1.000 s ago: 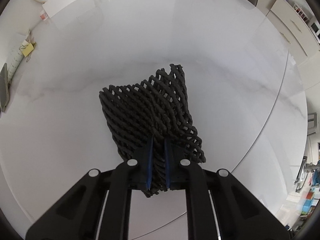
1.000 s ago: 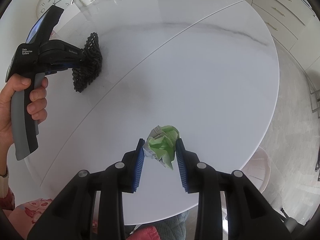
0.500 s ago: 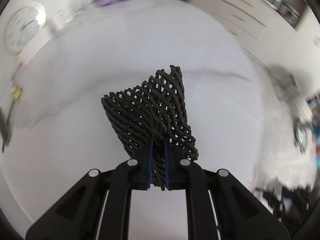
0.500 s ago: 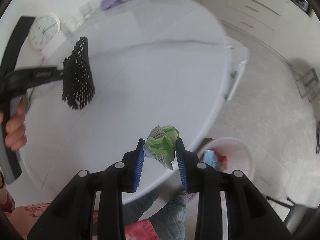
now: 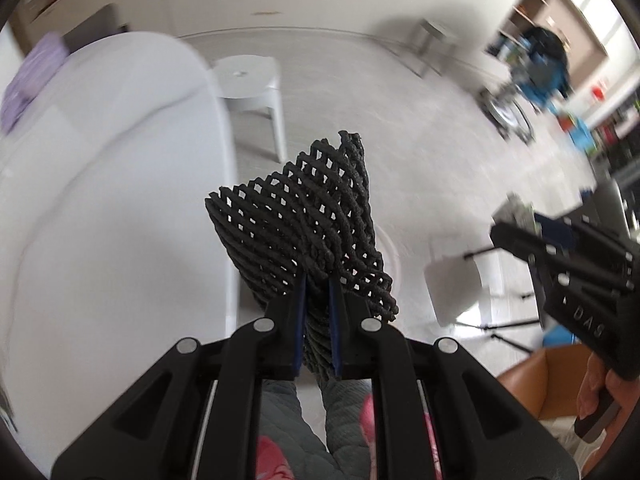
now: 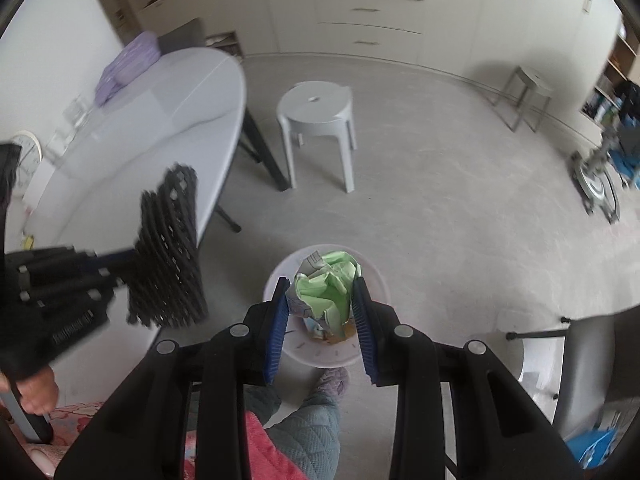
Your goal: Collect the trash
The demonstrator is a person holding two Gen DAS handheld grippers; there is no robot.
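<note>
My left gripper (image 5: 317,284) is shut on a crumpled piece of black foam netting (image 5: 304,216), held off the table's edge above the floor. In the right wrist view that same netting (image 6: 168,256) hangs at the left, clamped by the left gripper (image 6: 132,258). My right gripper (image 6: 322,300) is shut on a crumpled green and white paper wad (image 6: 326,290). It hovers directly above a round white trash bin (image 6: 332,354) on the floor, which has some scraps inside. In the left wrist view the right gripper (image 5: 520,220) shows at the right edge, blurred.
The white oval table (image 6: 132,128) stands at the left, with a purple bundle (image 6: 124,66) and a clock (image 6: 28,150) on it. A grey plastic stool (image 6: 318,124) stands on the floor beyond the bin. The person's legs and slippers (image 6: 332,380) are below the grippers.
Both grippers have swung off the table to the right and now hang over the floor. The bin has come under the right gripper. Both grips are unchanged.
</note>
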